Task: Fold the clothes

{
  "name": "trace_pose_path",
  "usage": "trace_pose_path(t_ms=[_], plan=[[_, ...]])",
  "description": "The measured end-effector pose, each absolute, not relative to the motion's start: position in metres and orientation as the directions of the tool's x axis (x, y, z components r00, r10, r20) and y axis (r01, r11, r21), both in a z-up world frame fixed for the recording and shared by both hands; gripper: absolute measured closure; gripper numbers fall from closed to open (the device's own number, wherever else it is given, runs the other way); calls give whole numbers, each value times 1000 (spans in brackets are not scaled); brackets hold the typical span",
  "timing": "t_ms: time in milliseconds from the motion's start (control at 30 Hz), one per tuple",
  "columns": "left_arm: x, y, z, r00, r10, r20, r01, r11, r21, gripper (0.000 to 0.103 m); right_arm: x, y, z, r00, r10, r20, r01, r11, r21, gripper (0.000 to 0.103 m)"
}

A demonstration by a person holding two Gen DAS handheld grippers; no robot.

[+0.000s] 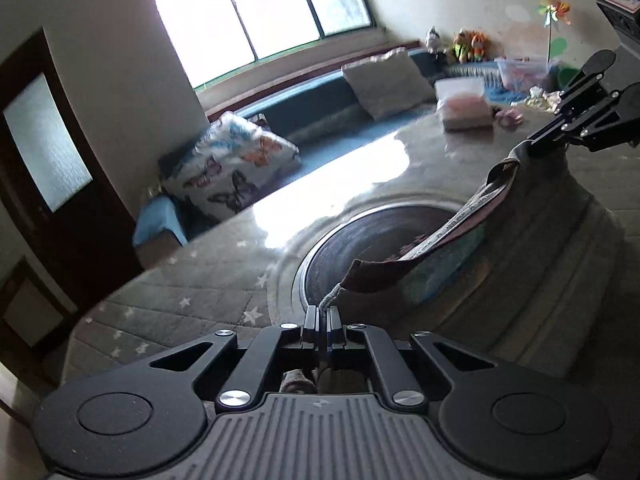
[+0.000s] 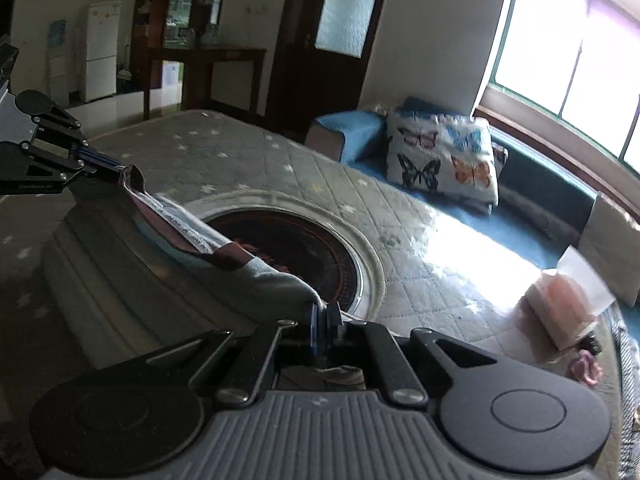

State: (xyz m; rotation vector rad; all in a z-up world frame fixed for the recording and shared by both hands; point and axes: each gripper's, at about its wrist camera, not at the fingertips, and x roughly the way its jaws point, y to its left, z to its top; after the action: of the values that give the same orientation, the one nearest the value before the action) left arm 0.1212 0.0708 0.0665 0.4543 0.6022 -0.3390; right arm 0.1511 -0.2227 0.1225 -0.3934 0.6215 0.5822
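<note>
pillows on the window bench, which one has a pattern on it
The butterfly pillow, at the bench end near the dark door: white with coloured butterflies. The other pillow, further along the bench, is plain beige with no print.

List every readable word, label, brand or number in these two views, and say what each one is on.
None reads clearly.
Waistband of the garment held between the left tool and the right tool: repeated printed lettering, too small and blurred.
Left tool's body, seen from the right wrist: small white brand text, illegible.
Label on the right tool's housing: blurred.
</note>
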Motion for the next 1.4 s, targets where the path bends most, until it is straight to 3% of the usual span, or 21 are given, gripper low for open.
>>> trace_pose_path(t_ms=[167, 333, 433, 633, 767, 1000, 1400], plan=[[168, 78, 39, 724, -158, -672, 431, 864, 261, 99, 199, -214, 88, 631, 359, -688, -595, 793, -132, 99], [181, 85, 34, 730, -118, -673, 368, 898, 241, 95, 228, -215, 53, 627, 337, -702, -528, 847, -66, 98], [188, 89, 31, 734, -93, -673, 327, 917, 230, 94, 238, -219, 42, 648, 314, -693, -470, 882, -40, 88], [202, 98, 26, 737, -44, -675, 245, 947, 206, 93, 237, -239, 54, 692, 311, -652, -390, 921, 25, 86], [182, 93, 40, 742, -87, -665, 255, 954, 160, 85, 222, -241, 65, 674, 359, -645, -419, 906, 66, 86], [171, 70, 33, 701, -165, -694, 325, 940, 104, 85, 226, -222, 42, 602, 393, -695, -441, 889, 121, 86], [201, 89, 3, 665, -124, -736, 241, 969, 55, 83, 250, -224, 32, 646, 366, -670, -313, 927, 205, 85]])
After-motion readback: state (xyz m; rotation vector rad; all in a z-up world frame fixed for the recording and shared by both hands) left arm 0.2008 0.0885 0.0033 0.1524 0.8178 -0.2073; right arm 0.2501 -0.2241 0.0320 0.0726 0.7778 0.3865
